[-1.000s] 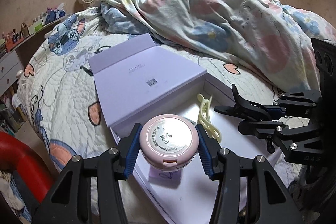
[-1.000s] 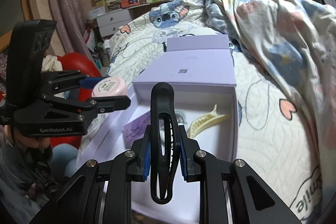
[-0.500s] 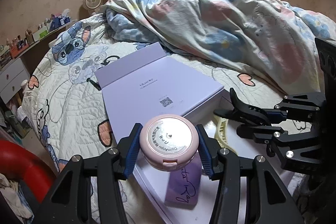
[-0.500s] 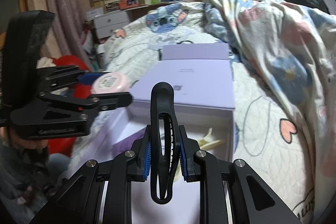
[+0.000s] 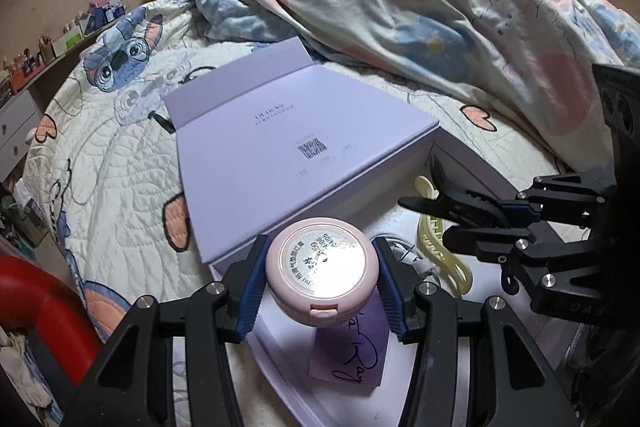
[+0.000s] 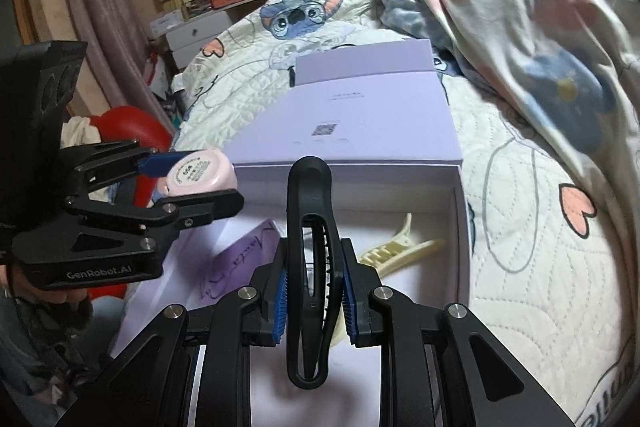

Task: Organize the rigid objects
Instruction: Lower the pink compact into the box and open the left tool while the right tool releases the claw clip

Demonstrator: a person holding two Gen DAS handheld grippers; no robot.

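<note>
Two grippers were loaded at once over the open lilac box [image 5: 472, 163]. Low centre in the left wrist view, the left gripper [image 5: 322, 277] had its blue pads [image 5: 251, 287] clamped on either side of a round pink compact [image 5: 322, 269], label side up, hanging above the near left corner of the box. At the right of that frame, the right gripper [image 5: 460, 215] reached in sideways with a black hair claw [image 5: 444, 197] pinched in its tips, just above the box's white interior. The right wrist view confirmed it: low centre, the right gripper [image 6: 313, 291] was squeezed tight on the black hair claw [image 6: 310, 251], which stood upright between the blue pads [image 6: 280, 301] and poked up past them. At the left of that frame the left gripper [image 6: 188, 183] held the pink compact [image 6: 200, 173] out over the box's left edge. Inside the box [image 6: 460, 227] a pale yellow hair claw [image 6: 396, 249] lay on the floor toward the right wall, and a lilac card [image 6: 240, 263] with handwriting lay flat toward the left. A white cable [image 5: 406, 253] peeked out just behind the compact in the left view. The box's lid [image 5: 288, 147] was folded back flat on the cartoon-print quilt [image 5: 104, 187], mid frame, with a rumpled floral duvet [image 5: 440, 11] heaped across the upper right.
</note>
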